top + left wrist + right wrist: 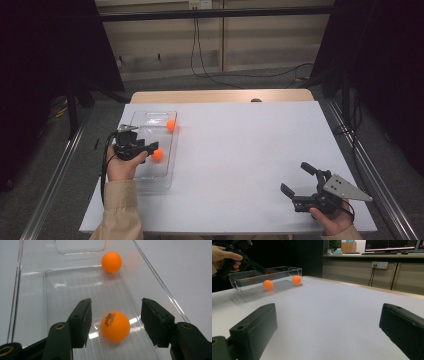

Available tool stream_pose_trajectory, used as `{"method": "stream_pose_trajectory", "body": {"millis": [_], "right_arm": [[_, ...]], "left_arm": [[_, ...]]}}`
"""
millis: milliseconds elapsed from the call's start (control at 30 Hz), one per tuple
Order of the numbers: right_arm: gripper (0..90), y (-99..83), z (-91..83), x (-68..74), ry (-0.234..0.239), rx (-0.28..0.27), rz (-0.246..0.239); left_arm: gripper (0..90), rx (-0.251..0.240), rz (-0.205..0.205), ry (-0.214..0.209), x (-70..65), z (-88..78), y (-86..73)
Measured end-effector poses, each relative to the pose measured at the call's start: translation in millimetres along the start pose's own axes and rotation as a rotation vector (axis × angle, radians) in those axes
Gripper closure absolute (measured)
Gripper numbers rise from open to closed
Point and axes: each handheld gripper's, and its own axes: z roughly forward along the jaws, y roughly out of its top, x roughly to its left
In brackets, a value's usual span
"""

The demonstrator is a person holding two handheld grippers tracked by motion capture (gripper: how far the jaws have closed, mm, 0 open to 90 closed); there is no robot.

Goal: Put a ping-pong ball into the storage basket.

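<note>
A clear plastic tray lies at the table's left side with two orange balls in it. The near ball rests on the tray floor between the jaws of my left gripper. In the left gripper view that ball has a gap to the pad on either side, so my left gripper is open around it and does not press on it. The far ball sits by the tray's end wall. My right gripper rests wide open at the front right, with nothing between its fingers.
The right gripper view looks across bare white table to the tray, both balls and the hand with the left gripper. Beyond the table's far edge are a wooden strip and cables on the floor.
</note>
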Motion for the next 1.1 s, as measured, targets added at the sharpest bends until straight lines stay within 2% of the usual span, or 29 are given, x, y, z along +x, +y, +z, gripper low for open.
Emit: {"method": "stream_pose_trajectory", "body": {"millis": [267, 500, 667, 867, 1100], "right_arm": [[1.2, 0.2, 1.1, 0.0, 0.004, -0.002, -0.003], [1.2, 0.3, 0.9, -0.1, 0.003, -0.003, -0.001], [1.1, -0.1, -0.9, -0.3, -0.003, 0.001, 0.001], [1.2, -0.2, 0.2, 0.6, 0.004, 0.002, 0.002], [1.1, 0.0, 0.6, 0.0, 0.003, 0.0, 0.002]], "left_arm": [[35.9, -0.021, -0.012, 0.007, -2.6, -2.5, -0.7], [27.6, -0.034, 0.004, 0.007, -6.5, -4.0, 0.2], [23.1, -0.073, 0.004, -0.007, -8.5, -7.7, 0.7], [19.0, -0.109, 0.033, -0.021, -12.2, -13.6, 0.7], [15.5, -0.166, 0.027, -0.025, -18.0, -18.6, -2.7]]}}
